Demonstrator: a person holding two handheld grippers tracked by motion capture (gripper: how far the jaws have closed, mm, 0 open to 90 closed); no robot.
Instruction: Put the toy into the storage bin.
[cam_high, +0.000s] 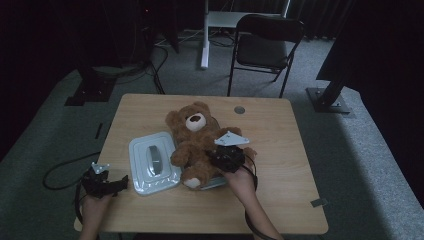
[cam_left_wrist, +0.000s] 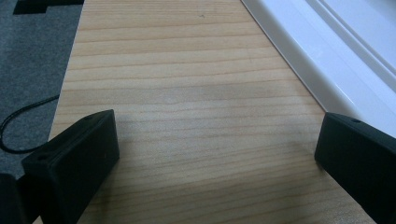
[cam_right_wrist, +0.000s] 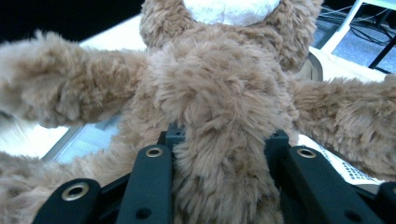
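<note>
**Bear gripped by right tongs, left tongs idle**

The right tongs are clenched on the bear: in the right gripper view a fold of brown fur at the belly is seen pinched between the two black jaws, with the bear's arms spread to either side and its pale muzzle at the top edge. From the high view the right tongs are held over the bear's lower body, the grey plate on top.

The left tongs are released. Their jaws are seen wide apart in the left gripper view, with bare wood between them and nothing held. They are rested at the near left corner of the bench, just beside the lid, whose white rim is seen beside one jaw.

The bear is laid on its back near the middle of the bench, head away from the person, partly over a clear tray whose edge is seen under its legs. The lid, grey-white with a raised handle, is laid flat to the bear's left, touching it.

A folding chair is stood on the carpet beyond the bench.
</note>
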